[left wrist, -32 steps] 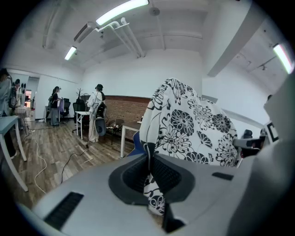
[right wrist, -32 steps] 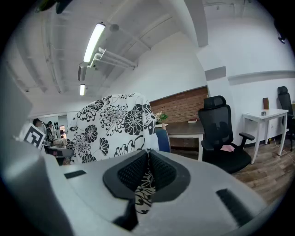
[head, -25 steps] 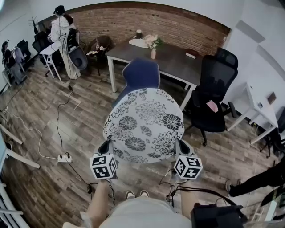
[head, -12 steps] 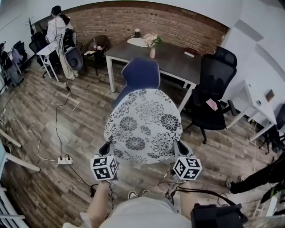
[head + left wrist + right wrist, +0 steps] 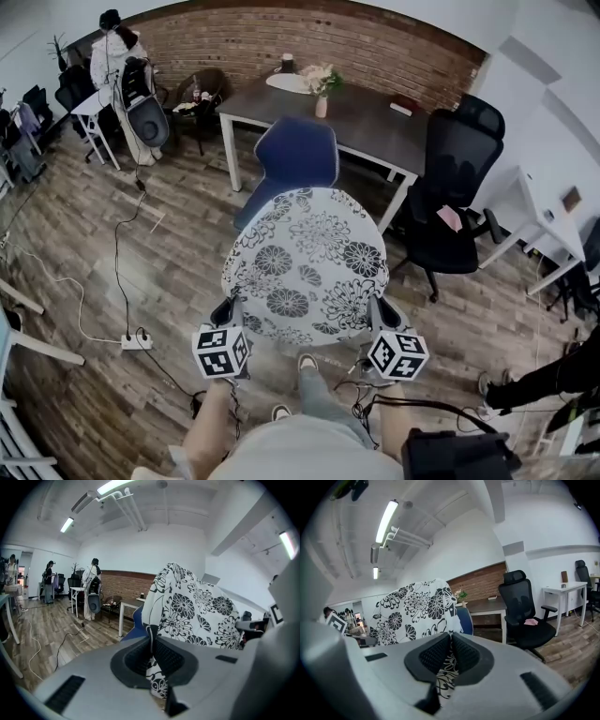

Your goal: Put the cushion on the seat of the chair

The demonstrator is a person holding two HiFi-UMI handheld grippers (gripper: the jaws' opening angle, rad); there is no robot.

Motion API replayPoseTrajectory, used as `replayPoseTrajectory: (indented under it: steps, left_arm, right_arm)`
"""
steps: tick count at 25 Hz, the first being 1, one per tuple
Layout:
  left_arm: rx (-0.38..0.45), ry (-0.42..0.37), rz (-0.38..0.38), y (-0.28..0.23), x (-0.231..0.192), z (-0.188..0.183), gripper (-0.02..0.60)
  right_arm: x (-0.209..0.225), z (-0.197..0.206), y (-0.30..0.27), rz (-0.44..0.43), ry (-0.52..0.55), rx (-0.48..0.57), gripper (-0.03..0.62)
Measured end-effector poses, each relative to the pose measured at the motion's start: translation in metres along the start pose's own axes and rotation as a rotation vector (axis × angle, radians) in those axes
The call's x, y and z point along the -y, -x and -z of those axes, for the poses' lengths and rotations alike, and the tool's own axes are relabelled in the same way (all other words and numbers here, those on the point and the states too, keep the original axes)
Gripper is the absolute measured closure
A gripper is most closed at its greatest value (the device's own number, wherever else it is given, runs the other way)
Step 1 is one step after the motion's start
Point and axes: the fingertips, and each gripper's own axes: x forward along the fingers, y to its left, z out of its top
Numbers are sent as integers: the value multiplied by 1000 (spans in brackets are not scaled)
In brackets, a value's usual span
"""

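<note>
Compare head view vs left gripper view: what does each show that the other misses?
Head view only: the person's shoe, the floor power strip, and the cushion in full outline. Left gripper view only: the left hand-held gripper with its jaws shut on the cushion's edge, plus ceiling lights. Both: the cushion, the blue chair behind it, the brick wall.

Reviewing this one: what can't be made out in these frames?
Seat of the blue chair: head view, mostly covered by the cushion; mainly its backrest shows.
Gap between cushion and seat: no view shows it.
Grip points of the left gripper and right gripper: head view, under the cushion's edge; their own views show both shut on it.
Pink item on the black office chair: head view, too small to identify.
</note>
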Motion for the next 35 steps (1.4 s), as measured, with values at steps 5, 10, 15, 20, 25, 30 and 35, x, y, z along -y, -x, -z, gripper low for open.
replayPoseTrajectory:
  steps: [5, 10, 15, 20, 25, 30, 35]
  left_arm:
    - [-5, 4, -20, -54, 5, -34, 568]
    - [12, 18, -45, -98, 10, -56, 568]
    - [13, 29, -64, -149, 17, -82, 568]
    - [38, 30, -65, -177, 18, -76, 568]
    - [65, 15, -55, -192, 13, -69, 568]
    - [96, 3, -45, -200, 7, -65, 568]
    - [61, -9, -47, -227, 25, -87, 568]
  right_arm:
    - [19, -31, -61, -22, -4, -12, 565]
    - [38, -52, -108, -50, 12, -17, 565]
    - [63, -80, -160, -67, 23, -27, 565]
    - [77, -76, -185, -78, 37, -7, 565]
    - [83, -67, -199, -75, 36, 23, 565]
    - [85, -60, -205, -75, 35, 53, 565]
    - [107, -86, -229, -71, 10, 37, 565]
